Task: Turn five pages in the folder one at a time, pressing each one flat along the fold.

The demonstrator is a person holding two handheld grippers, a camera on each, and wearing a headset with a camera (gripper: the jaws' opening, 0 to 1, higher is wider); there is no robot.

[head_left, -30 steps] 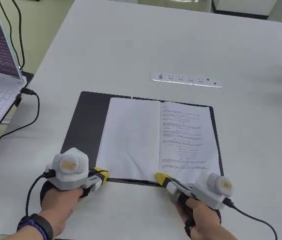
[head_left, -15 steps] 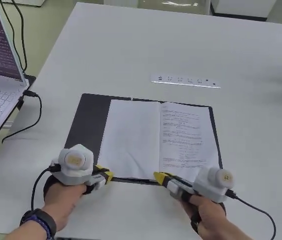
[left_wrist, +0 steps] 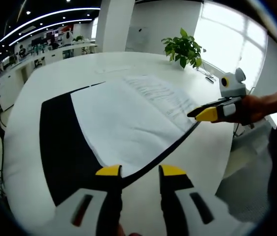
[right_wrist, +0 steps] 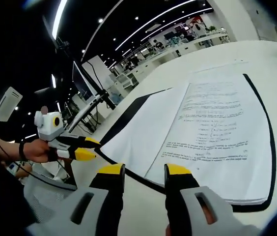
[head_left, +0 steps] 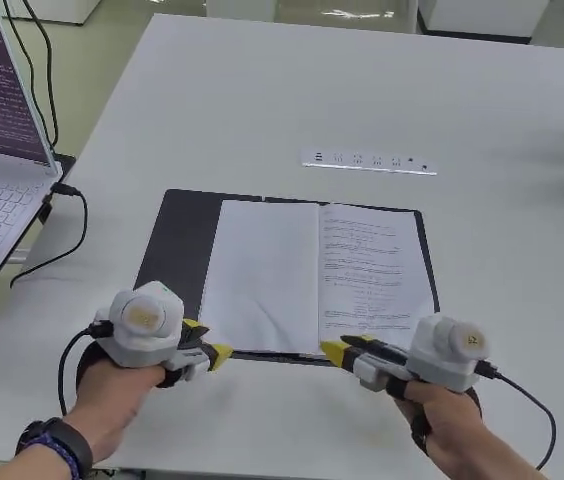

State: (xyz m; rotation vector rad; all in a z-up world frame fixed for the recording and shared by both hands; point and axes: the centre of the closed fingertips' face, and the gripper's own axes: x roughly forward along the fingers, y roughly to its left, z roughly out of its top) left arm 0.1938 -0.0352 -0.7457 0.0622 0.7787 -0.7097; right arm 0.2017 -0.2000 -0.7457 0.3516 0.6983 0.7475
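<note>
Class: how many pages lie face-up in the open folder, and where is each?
2: a blank page left of the fold, a printed page right of it. More may lie hidden underneath.

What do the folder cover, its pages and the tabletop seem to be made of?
Folder cover: matte black, stiff and flat, probably plastic or coated card. Pages: thin white paper, lying flat, the right one printed with text. Tabletop: smooth pale grey, likely laminate; it carries a soft reflection of lights at the far edge.

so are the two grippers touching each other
Apart. The head view shows a clear stretch of the folder's bottom edge between the left gripper and the right gripper.
</note>
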